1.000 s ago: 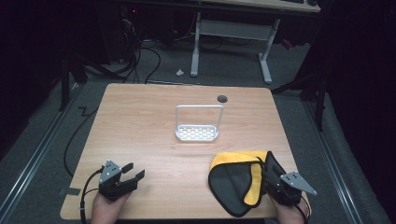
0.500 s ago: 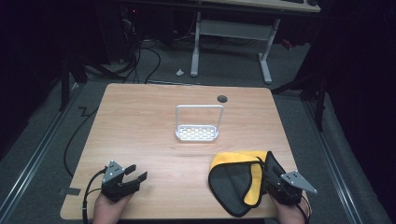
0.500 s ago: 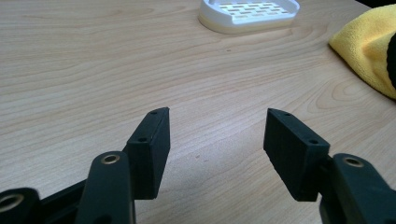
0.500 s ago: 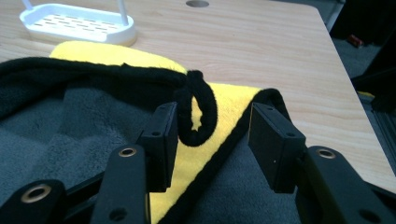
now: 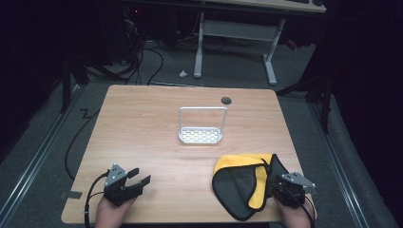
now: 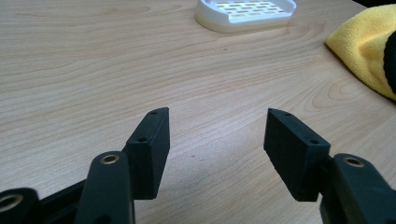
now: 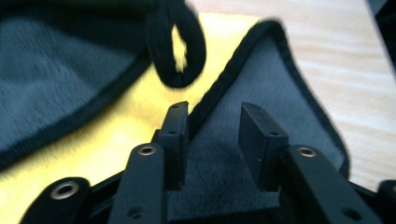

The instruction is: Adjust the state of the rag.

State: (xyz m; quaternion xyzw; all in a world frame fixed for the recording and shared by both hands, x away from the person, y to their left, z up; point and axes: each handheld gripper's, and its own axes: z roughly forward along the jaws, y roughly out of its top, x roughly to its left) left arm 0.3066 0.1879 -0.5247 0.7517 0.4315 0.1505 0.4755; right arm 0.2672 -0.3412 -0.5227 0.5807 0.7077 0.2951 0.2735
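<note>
The cloth [image 5: 247, 183] lies at the table's [image 5: 142, 123] near right edge. The right gripper [image 7: 212, 123] has just been closing, jaws still apart over its grey flap. The left gripper [image 5: 138, 181] stands open over bare wood, near left.

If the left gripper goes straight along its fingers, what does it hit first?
Probably nothing soon: bare table lies ahead of the open left gripper. The white soap tray sits farther off, slightly right of that line; depth unclear.
</note>
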